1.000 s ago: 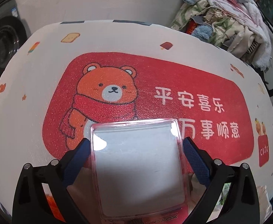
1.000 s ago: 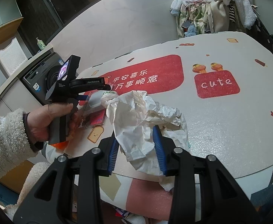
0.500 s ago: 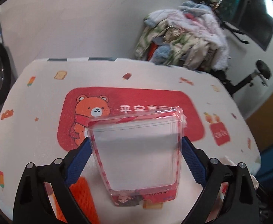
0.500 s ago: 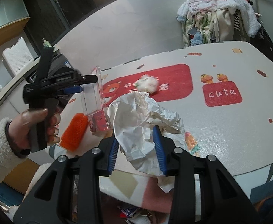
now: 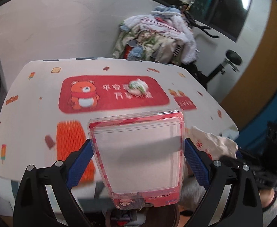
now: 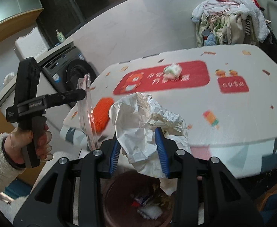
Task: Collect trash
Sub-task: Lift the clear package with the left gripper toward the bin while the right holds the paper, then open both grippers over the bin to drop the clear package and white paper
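Note:
My left gripper (image 5: 136,147) is shut on a clear plastic blister package (image 5: 138,157) with a pink card back, held off the table's near edge. The package shows edge-on in the right wrist view (image 6: 86,111). My right gripper (image 6: 138,141) is shut on a crumpled white paper wrapper (image 6: 148,121), held above a round brown trash bin (image 6: 119,194) on the floor with litter inside. The bin's rim also shows in the left wrist view (image 5: 168,217). On the table lie an orange foam net (image 5: 70,147) and a small white-green wad (image 5: 137,87).
The table (image 6: 233,113) has a white cloth with a red bear print. A pile of clothes (image 6: 233,15) stands behind it. A washing machine (image 6: 68,70) is at the left. An exercise bike (image 5: 223,64) stands at the far right.
Both grippers have pulled back from the table and lifted with their loads. The bin has come into view under them. The orange net and the wad are now uncovered on the table.

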`<state>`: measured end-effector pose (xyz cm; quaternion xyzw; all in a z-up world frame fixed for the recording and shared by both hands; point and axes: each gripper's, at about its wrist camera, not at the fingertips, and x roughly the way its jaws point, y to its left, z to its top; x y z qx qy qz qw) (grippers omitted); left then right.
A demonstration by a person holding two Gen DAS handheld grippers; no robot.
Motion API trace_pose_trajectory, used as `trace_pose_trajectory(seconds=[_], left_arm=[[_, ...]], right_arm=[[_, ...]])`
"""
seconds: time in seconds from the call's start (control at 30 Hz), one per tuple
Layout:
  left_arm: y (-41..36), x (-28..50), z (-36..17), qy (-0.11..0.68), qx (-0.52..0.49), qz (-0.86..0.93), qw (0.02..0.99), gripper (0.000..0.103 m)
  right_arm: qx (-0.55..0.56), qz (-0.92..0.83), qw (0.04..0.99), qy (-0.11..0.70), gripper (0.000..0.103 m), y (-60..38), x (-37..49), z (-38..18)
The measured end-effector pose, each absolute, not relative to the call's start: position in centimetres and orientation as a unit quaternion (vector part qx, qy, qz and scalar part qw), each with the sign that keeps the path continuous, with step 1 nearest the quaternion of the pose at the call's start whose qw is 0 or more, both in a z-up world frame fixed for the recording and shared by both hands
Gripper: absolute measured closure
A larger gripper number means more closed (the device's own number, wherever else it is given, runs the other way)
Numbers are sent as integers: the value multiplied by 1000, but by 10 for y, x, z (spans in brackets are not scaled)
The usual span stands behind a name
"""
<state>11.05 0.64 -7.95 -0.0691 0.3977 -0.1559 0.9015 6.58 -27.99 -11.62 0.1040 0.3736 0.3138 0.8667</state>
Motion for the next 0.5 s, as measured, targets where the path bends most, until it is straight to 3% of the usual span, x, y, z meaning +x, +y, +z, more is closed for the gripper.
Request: trace_pose_trajectory(seconds=[0.5], left_arm=[[35, 23, -113, 384, -58, -185, 903, 11]], right_arm=[[91, 351, 771, 523, 62, -235, 10, -198]])
